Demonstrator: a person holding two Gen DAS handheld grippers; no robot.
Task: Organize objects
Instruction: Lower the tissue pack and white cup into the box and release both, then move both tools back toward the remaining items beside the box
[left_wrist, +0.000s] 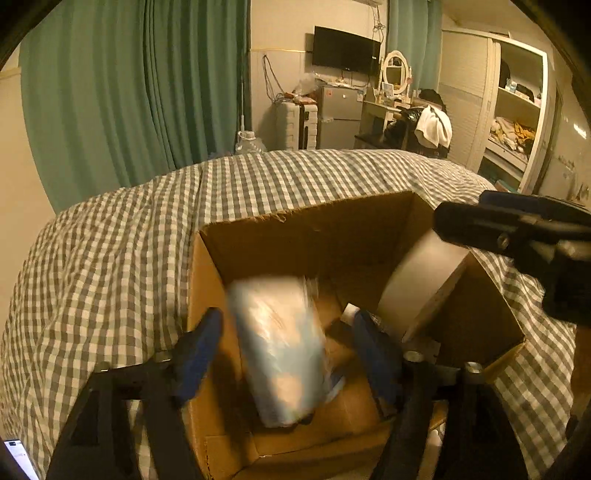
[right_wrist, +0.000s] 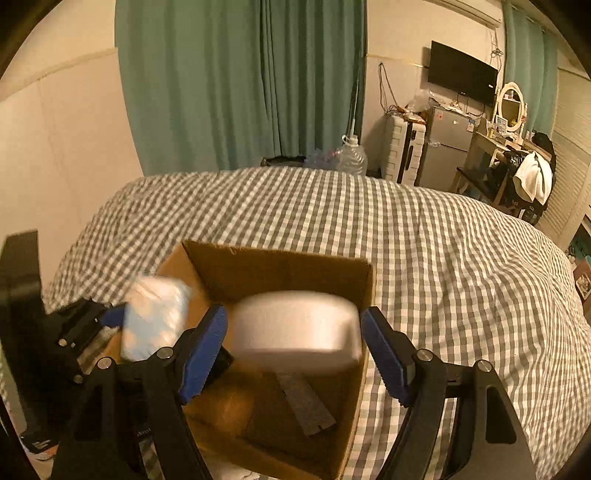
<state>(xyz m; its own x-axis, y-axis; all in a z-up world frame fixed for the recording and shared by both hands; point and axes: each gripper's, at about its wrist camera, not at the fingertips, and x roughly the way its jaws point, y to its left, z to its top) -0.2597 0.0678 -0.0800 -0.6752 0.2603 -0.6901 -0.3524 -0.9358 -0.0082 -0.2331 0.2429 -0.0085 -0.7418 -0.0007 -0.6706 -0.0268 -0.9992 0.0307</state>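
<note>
Two items are in play at once over an open cardboard box (right_wrist: 280, 266) that sits on a bed with a grey-and-white checked cover (right_wrist: 443, 258). On the left, the left gripper (left_wrist: 286, 325) has its blue-padded fingers spread wide around a soft pack wrapped in pale blue plastic (left_wrist: 280, 350); the pack is blurred and no pad seems to press it, so I judge the grip let go and the pack dropping into the box, though contact at the pads cannot be ruled out. Further right, the right gripper (right_wrist: 293, 326) frames a white, rounded block (right_wrist: 299, 328) over the box's right half. Its fingers also stand apart with a visible gap on each side of the block, so it looks released rather than clenched.

By my reading the tidying is partly done: a grey flat strip (right_wrist: 306, 406) already lies on the box floor and these two pieces are at the point of going in. Nothing else loose shows on the bed cover, so little may remain.

The box is brown corrugated card with a ragged torn top edge and straight walls. The pack looks squashy and glossy, its wrapper crinkled. The block looks matte and smooth, like foam, with softened corners. The cover is rumpled cloth.
</note>
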